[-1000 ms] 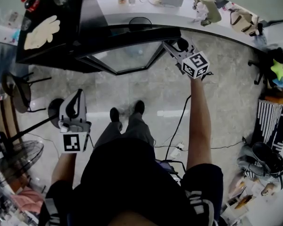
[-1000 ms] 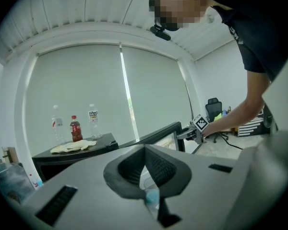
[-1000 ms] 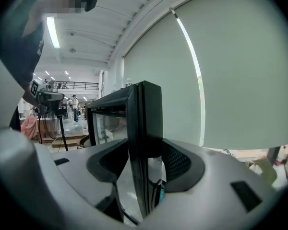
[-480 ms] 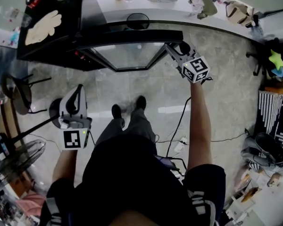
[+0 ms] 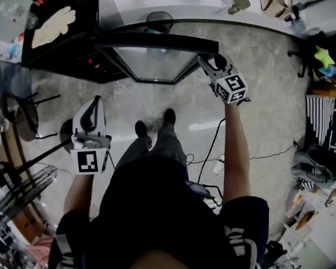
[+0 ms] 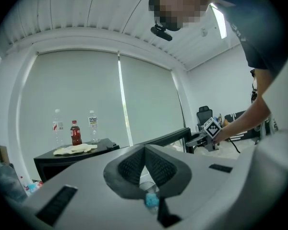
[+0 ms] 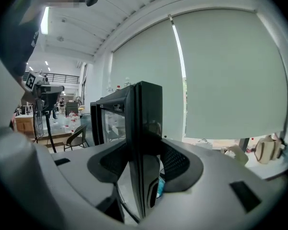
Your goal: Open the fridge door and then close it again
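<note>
Black-framed glass fridge door (image 5: 151,63) is swung wide open off the squat black fridge cabinet (image 5: 78,43), so imo we're at the turnaround and the close stroke isn't done yet. Right gripper (image 5: 208,61) straddles the door's free edge, pads on both faces, jaws partly apart w/ the frame filling the gap; they've just been closing in a bit on it. Left gripper (image 5: 91,106) is fully closed on nothing, parked low, well clear of the fridge. Risks: the grip is only friction on a smooth upright edge, so a fast push or a wrist twist could let it slide off, and the door then coasts or slams. A slam would shake the small dark cola bottle (image 6: 76,133) and the clear plastic water bottles (image 6: 92,126) on the cabinet top. Pads sit near the glass pane, so side load there isn't great. Thin black cable (image 5: 213,144) runs on the floor near the person's feet (image 5: 157,125); a step fwd could snag it.
</note>
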